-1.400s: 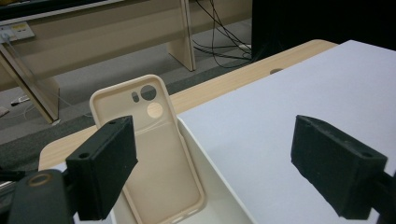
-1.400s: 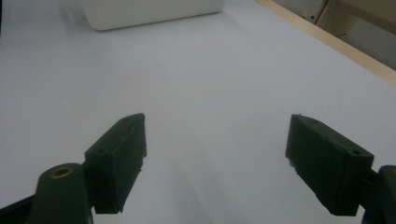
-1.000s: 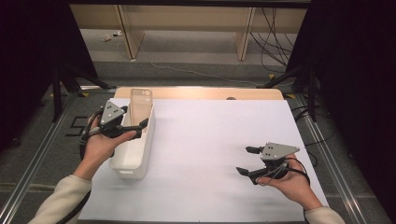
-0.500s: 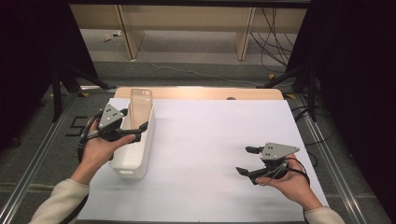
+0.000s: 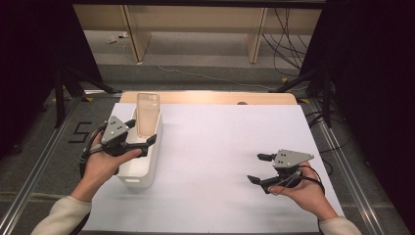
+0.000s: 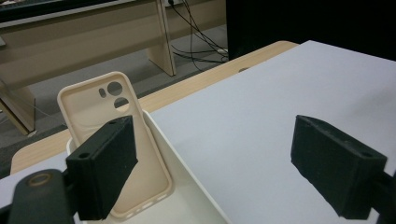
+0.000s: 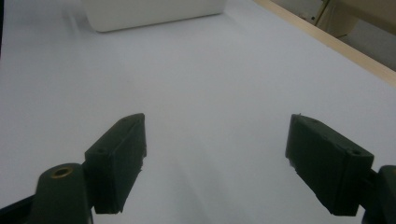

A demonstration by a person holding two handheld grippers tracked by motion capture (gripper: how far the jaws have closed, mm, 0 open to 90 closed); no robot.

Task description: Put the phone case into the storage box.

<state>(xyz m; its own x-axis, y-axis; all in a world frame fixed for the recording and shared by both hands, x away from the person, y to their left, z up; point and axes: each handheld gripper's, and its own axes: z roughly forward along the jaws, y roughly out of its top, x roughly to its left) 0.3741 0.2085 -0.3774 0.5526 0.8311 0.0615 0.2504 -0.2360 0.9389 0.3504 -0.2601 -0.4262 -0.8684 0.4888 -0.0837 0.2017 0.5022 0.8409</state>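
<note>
Beige phone case (image 6: 108,140) upright in white bin (image 5: 139,164) at tabletop (image 5: 220,161) left. Left gripper (image 5: 142,139) released, straddling bin's rim; right gripper (image 5: 254,168) released, empty, well apart.

A white rectangular plastic bin (image 5: 139,169) stands on the white-topped table (image 5: 220,147) near its left edge, its long side running from front to back. In the bin's far end a cream soft-plastic phone case (image 5: 147,114) stands upright, leaning against the far wall, its top rising above the rim. The left gripper (image 5: 142,142) sits over the bin's middle, in front of the case, one jaw above the bin's inside and the other out past its right wall over the tabletop. The right gripper (image 5: 258,168) hangs near the table's right edge toward the front, well apart from the bin, jaws pointing left across the bare tabletop
</note>
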